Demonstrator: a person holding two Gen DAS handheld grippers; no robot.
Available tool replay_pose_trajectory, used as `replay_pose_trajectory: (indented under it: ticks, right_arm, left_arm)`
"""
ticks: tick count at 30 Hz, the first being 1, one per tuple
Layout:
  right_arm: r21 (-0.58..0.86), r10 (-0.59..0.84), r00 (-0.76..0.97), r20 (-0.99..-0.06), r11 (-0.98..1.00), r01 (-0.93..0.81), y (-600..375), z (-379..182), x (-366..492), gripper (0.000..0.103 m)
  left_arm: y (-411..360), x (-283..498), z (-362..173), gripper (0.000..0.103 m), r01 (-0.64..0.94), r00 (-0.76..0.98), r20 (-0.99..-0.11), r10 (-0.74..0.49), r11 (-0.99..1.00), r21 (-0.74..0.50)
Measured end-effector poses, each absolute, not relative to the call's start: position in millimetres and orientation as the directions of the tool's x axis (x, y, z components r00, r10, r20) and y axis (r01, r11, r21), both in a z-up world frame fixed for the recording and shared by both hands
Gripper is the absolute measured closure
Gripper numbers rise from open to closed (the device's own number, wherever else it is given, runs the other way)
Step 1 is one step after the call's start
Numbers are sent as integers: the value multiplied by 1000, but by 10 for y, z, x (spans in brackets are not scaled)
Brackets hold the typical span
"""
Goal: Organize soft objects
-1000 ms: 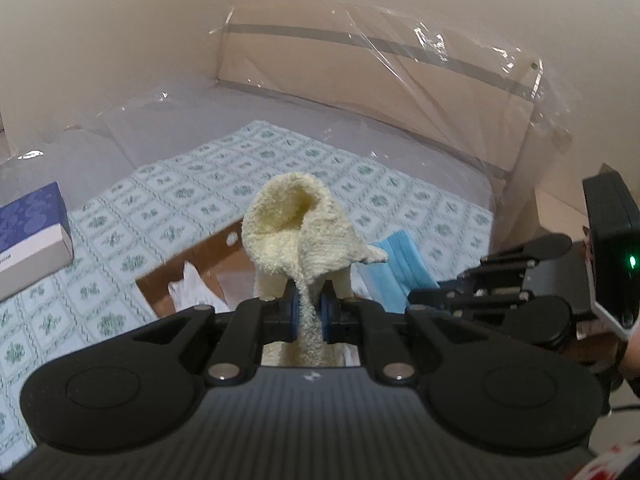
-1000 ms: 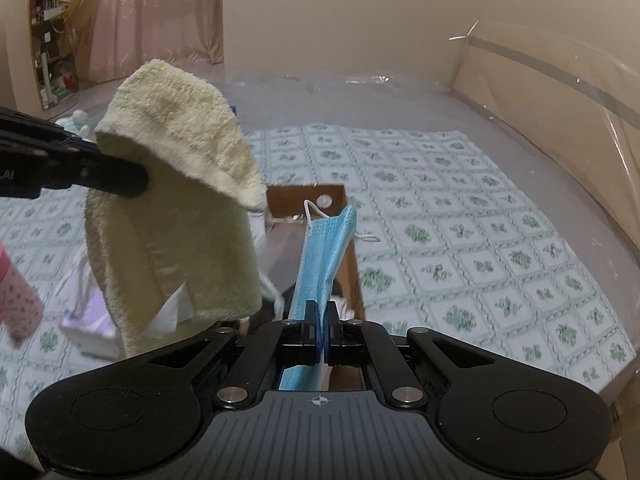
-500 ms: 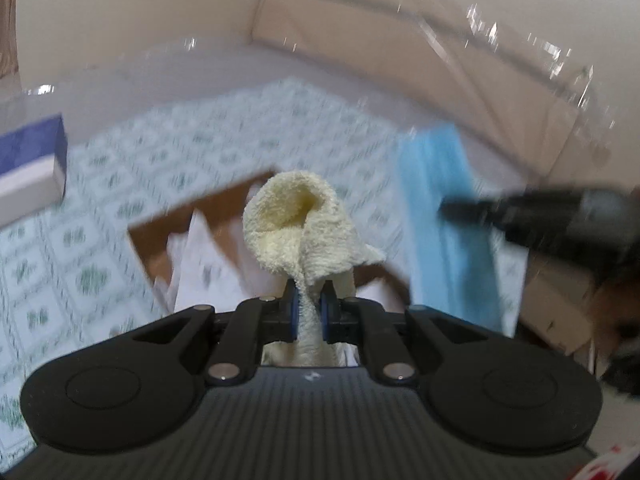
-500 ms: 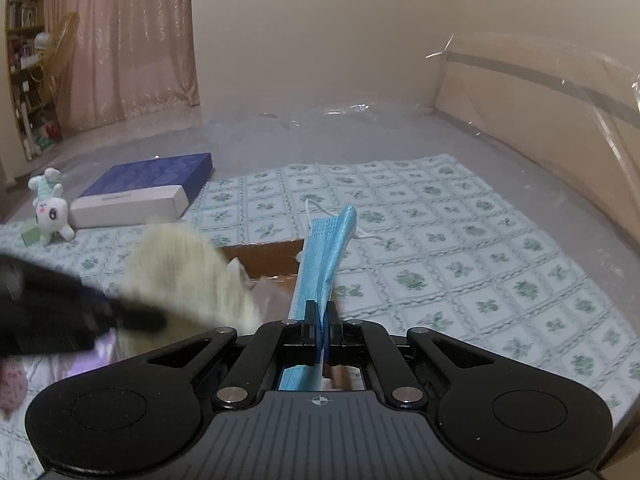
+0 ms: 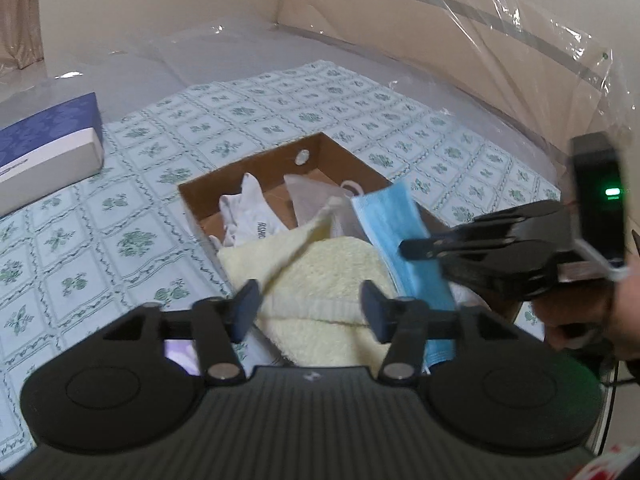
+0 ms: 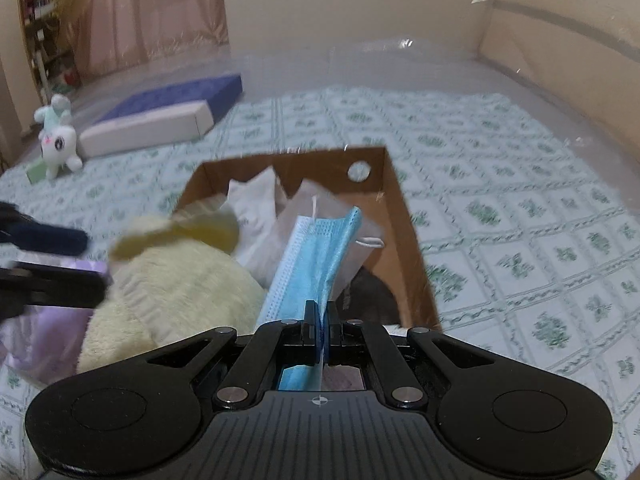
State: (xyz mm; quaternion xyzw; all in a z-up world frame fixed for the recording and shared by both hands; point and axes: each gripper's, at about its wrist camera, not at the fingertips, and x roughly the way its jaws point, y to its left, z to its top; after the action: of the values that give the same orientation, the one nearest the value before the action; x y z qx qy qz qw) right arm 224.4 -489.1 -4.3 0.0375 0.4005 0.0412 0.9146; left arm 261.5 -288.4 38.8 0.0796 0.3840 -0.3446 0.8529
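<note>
A pale yellow towel point(image 5: 320, 276) lies heaped on the near end of the brown cardboard box point(image 5: 320, 148). My left gripper point(image 5: 308, 304) hangs just above the towel; its jaws are opening and stand wide apart, off the cloth. The towel point(image 6: 176, 284) also fills the lower left of the right wrist view, beside the left gripper's fingers point(image 6: 60, 284). My right gripper point(image 6: 320, 320) is shut on a blue face mask point(image 6: 316, 256), held over the box point(image 6: 404, 216). The mask point(image 5: 400, 240) hangs from the right gripper point(image 5: 412, 246) beside the towel.
White cloths point(image 5: 248, 212) and a clear plastic bag point(image 5: 316, 196) lie inside the box. A blue and white flat box point(image 5: 44, 152) rests on the patterned sheet at left. A small plush toy point(image 6: 58, 140) sits at far left. Plastic-wrapped board point(image 5: 460, 24) lines the back.
My left gripper sank toward the box, opened, and let the towel drop onto the box's near end. The right gripper came down over the box with the mask still clamped.
</note>
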Motion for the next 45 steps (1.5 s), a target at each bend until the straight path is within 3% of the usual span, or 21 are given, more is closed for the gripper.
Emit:
replay_pose_trajectory:
  ticks: [4,5,6,8,15,18,24,34,41,45]
  right_arm:
    - [106,118,656,-746,993,-58,-4899,-126,2300,101]
    - [107,115,663,-740,993,-54,-4910,-105,2285,90]
    - [106,108,671,-734,993,-45,-4926,-78,2266,67]
    - [112,101,696,-711,993,-30,-4964,11,2187,37]
    - [86,55,735,-676,996,5,-4989,364,1769,36]
    - [95,42,749,-662,995,28,-4957,493,1490,36]
    - [100,26,758,-652,994,53,-4778,623,861,34]
    - [91,23,726,-687,994,55,-4270,517,-48,33]
    - [86,9,721,-693,994,70,-3960,455,-449,33]
    - [98,24,722,-692,993,61,-3821,473,-563,24]
  left_arm:
    - [-2763,2539,438,37,642,477,-700,-532,754,-136]
    - [-2745,2506,457,35,644,479,-699,-532,754,-132]
    - [-2726,2476,474,33,643,483,-697,-531,755,-129]
    - [-2670,2405,514,29,636,497,-689,-528,761,-126]
    - [-2470,1985,647,7,609,562,-652,-509,788,-89]
    - [-2385,1768,646,4,579,594,-646,-480,812,-70]
    - [-2166,1314,549,3,518,602,-654,-459,847,-118]
    - [-1873,493,454,3,380,685,-655,-318,924,-50]
    - [-1587,85,397,3,299,689,-670,-276,950,-84]
    - [-1463,-103,328,2,263,680,-686,-258,960,-99]
